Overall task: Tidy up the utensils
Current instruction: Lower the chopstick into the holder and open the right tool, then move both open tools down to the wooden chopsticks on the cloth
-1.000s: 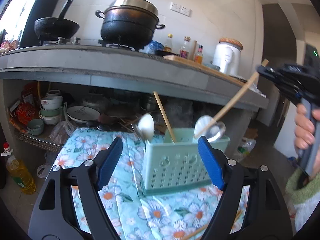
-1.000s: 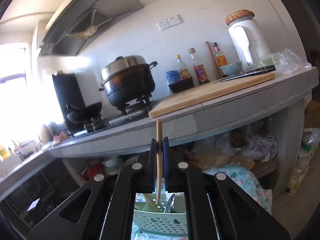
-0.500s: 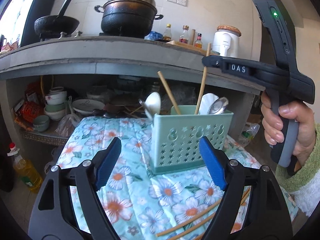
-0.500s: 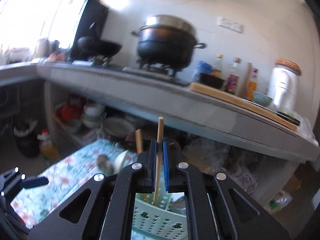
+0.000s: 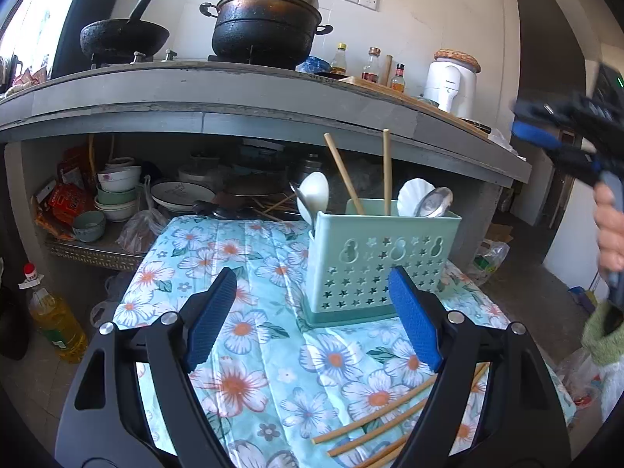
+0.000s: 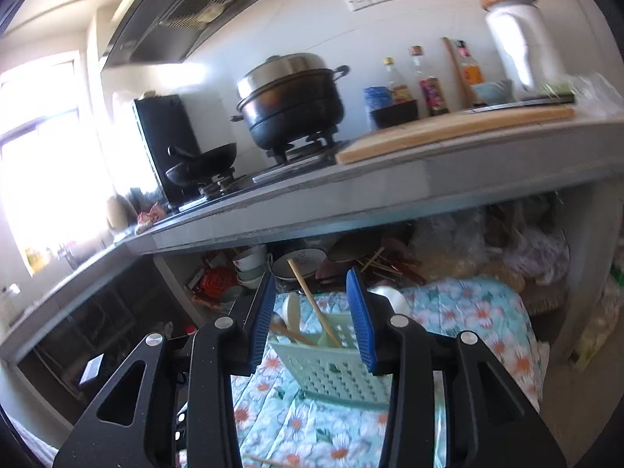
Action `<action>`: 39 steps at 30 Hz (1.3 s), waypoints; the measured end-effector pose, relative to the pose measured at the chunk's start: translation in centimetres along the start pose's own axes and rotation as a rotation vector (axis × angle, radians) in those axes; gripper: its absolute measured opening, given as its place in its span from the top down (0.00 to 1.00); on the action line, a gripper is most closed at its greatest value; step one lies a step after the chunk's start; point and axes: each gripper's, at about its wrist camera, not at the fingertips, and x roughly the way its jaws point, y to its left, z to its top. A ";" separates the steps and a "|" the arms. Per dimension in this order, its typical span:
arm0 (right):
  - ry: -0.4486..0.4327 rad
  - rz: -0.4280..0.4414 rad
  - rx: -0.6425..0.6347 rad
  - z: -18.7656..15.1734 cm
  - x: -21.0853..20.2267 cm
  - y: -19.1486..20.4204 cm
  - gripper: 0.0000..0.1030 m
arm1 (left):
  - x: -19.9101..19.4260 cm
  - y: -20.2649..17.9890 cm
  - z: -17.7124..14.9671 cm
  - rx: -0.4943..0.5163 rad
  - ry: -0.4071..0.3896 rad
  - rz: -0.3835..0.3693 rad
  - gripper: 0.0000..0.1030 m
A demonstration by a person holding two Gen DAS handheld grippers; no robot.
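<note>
A mint-green perforated utensil holder (image 5: 376,259) stands on a floral cloth (image 5: 253,273); it also shows in the right wrist view (image 6: 331,366). Two wooden chopsticks (image 5: 386,171) stand in it with white and metal spoons (image 5: 425,202). Several loose chopsticks (image 5: 382,417) lie on the cloth at front right. My left gripper (image 5: 312,316) is open and empty, just in front of the holder. My right gripper (image 6: 312,316) is open and empty, above the holder; in the left wrist view it is (image 5: 546,132) high at the right.
A grey concrete counter (image 5: 234,105) runs behind, carrying a black pot (image 5: 265,27), a wok (image 5: 121,35), bottles and a wooden board (image 6: 448,132). Bowls and plates (image 5: 117,195) fill the shelf under it. An oil bottle (image 5: 54,319) stands on the floor at left.
My right gripper has opened and let go of the chopstick, which now stands in the holder. It has pulled up and to the right. The left gripper stays open.
</note>
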 end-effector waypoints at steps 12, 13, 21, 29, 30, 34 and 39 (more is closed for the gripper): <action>0.266 -0.251 0.319 -13.6 -3.2 -8.0 0.50 | 0.3 -4.1 -1.7 0.102 0.137 -0.192 0.26; 0.285 -0.258 0.354 -14.6 -3.3 -8.7 0.50 | 0.4 -4.9 -2.1 0.129 0.159 -0.218 0.26; 0.299 -0.261 0.486 -17.1 -4.1 -12.1 0.50 | 2.5 -13.8 -7.5 0.520 0.300 -0.263 0.60; 0.312 -0.218 0.528 -17.9 -3.6 -13.5 0.50 | 5.2 -19.1 -12.3 0.833 0.359 -0.239 0.83; 0.313 -0.211 0.535 -18.1 -3.5 -13.7 0.50 | 5.3 -19.4 -12.7 0.869 0.355 -0.231 0.86; 0.319 -0.195 0.551 -18.5 -3.1 -14.2 0.50 | 6.3 -20.4 -14.4 1.010 0.349 -0.191 0.91; 0.320 -0.176 0.558 -18.7 -2.9 -14.3 0.50 | 6.6 -20.9 -14.7 1.074 0.329 -0.156 0.93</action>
